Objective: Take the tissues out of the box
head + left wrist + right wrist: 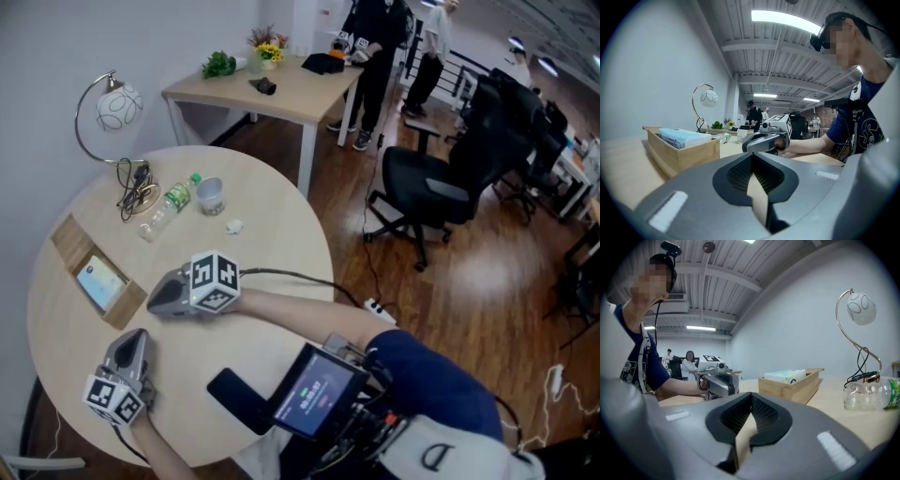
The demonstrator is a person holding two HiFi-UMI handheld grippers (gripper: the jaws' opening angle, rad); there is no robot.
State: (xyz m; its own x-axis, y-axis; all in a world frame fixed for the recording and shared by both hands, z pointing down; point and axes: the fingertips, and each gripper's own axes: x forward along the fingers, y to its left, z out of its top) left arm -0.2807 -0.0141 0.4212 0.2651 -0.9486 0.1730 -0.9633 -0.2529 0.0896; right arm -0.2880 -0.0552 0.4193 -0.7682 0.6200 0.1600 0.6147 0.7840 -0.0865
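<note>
A long wooden box (70, 239) lies at the left of the round table, with a pale blue tissue pack (101, 281) inside it. My right gripper (152, 300) rests on the table just right of the box, jaws shut and empty. My left gripper (131, 336) sits nearer the front edge, also shut with nothing in it. In the left gripper view, the box (684, 157) and the pack (682, 137) are at left, beyond the closed left gripper (753, 161). In the right gripper view, the box (797, 390) with the pack (787, 375) stands ahead on the right of the right gripper (751, 399).
Behind the box stand a lamp (112, 108) with its cable, a lying plastic bottle (167, 208), a clear cup (211, 195) and a small white crumpled scrap (234, 226). A rectangular table (272, 84), an office chair (422, 187) and people are beyond.
</note>
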